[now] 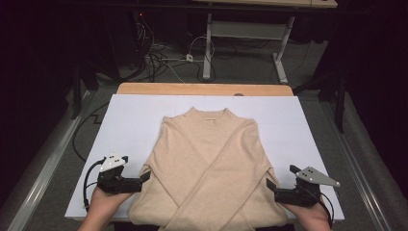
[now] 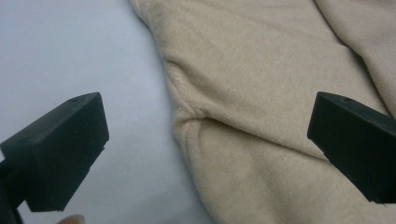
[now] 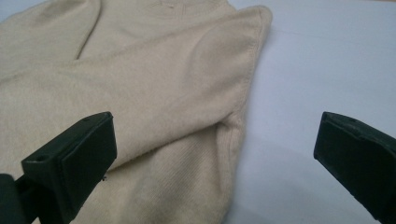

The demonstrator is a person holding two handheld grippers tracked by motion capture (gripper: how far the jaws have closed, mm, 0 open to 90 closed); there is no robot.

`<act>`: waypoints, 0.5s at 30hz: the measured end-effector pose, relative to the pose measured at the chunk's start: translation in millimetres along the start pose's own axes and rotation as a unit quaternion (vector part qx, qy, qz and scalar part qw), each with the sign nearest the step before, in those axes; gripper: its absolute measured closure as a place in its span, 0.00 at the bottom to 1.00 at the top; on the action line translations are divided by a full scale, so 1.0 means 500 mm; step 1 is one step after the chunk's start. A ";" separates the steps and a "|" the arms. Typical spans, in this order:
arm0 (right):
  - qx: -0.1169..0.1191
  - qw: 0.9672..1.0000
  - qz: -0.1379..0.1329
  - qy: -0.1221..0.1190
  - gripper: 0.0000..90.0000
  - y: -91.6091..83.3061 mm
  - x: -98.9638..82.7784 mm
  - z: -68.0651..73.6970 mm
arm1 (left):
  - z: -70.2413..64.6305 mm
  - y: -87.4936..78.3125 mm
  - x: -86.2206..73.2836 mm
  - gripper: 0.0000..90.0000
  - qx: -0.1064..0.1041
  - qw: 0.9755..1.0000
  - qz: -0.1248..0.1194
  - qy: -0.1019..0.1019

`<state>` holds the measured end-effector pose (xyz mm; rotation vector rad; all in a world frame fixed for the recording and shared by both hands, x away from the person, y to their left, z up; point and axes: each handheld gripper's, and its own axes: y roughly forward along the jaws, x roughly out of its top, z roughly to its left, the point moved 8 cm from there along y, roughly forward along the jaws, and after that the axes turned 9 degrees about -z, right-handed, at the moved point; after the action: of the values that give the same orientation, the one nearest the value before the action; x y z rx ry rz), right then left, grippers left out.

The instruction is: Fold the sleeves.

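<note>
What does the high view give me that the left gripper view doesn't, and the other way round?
High view: the whole beige sweater lying flat with both sleeves folded across its front, the collar at the far end, the wooden table edge, and both grippers, left gripper and right gripper, at the sweater's sides.

Left gripper view: close up, the knit texture and the crease where the folded sleeve meets the body, seen between wide-open jaws with nothing pinched.

Both: the sweater's side edge on the white sheet.
</note>
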<state>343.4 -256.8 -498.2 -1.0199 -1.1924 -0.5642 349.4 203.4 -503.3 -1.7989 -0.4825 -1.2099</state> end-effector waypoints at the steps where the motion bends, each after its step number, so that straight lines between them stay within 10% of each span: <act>1: -0.001 1.000 -0.002 0.001 0.01 0.001 0.003 -0.001 | 0.002 0.001 0.002 0.00 0.002 1.000 0.000 -0.001; 15: -0.003 1.000 -0.025 0.009 0.01 0.022 0.040 -0.013 | 0.015 0.021 0.036 0.00 0.008 1.000 -0.004 -0.014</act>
<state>361.9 -254.2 -483.4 -0.9900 -1.2027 -0.6146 369.1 201.4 -493.3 -1.8044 -0.5140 -1.1834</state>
